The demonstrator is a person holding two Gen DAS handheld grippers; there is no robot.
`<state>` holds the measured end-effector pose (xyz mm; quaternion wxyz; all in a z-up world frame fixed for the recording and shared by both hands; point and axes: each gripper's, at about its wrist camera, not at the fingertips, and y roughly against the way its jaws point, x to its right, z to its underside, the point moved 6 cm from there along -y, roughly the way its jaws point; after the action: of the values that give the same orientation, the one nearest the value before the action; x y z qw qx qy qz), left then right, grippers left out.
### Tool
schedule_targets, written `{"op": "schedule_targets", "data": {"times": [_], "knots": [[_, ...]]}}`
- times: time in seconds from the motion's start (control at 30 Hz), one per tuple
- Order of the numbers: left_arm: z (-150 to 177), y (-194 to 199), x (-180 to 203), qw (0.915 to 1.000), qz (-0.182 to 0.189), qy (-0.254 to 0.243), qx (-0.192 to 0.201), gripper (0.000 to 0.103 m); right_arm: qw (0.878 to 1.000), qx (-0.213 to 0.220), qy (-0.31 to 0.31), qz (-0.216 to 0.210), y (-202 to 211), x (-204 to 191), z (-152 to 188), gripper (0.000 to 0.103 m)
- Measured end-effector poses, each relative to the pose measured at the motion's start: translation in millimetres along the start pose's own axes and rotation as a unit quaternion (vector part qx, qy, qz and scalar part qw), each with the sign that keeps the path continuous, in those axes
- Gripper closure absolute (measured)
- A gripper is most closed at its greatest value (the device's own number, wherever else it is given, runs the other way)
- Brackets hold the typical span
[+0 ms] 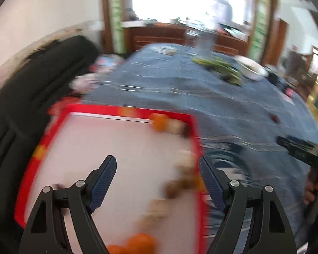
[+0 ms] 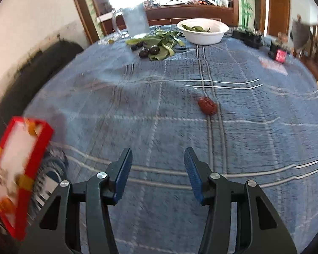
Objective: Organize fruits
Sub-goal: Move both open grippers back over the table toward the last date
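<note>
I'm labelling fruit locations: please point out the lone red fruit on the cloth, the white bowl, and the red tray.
red fruit (image 2: 207, 105), right wrist view, middle of its wrinkled skin.
white bowl (image 2: 203, 36), right wrist view, outer wall.
red tray (image 1: 108, 108), left wrist view, far rim.

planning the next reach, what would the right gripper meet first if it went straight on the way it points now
Probably the red date lying alone on the blue plaid tablecloth, slightly right of the open right gripper. Nothing else shows between them, though depth is unclear.
</note>
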<state>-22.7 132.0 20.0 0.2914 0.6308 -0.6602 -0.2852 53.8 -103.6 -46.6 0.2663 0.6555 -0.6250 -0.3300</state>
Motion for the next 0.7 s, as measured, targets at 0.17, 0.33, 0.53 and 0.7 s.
{"op": "schedule_targets", "data": {"times": [0.17, 0.33, 0.53, 0.7], "knots": [[5.1, -26.4, 61.2, 0.998, 0.041, -0.023, -0.042, 0.02, 0.999, 0.008, -0.001, 0.044, 14.5, 35.2, 7.0, 0.05], [6.2, -50.6, 102.0, 0.9967, 0.037, -0.044, -0.057, 0.02, 0.997, 0.028, -0.028, 0.072, 27.8, 76.6, 7.7, 0.05], [-1.0, -88.2, 125.9, 0.997, 0.021, -0.047, -0.059, 0.02, 0.996, 0.035, -0.062, 0.053, 21.4, 97.3, 10.9, 0.046], [-7.7, -104.9, 125.4, 0.9988, 0.006, -0.02, -0.045, 0.008, 0.996, 0.02, -0.084, 0.029, 16.6, 100.7, 13.9, 0.045]]}}
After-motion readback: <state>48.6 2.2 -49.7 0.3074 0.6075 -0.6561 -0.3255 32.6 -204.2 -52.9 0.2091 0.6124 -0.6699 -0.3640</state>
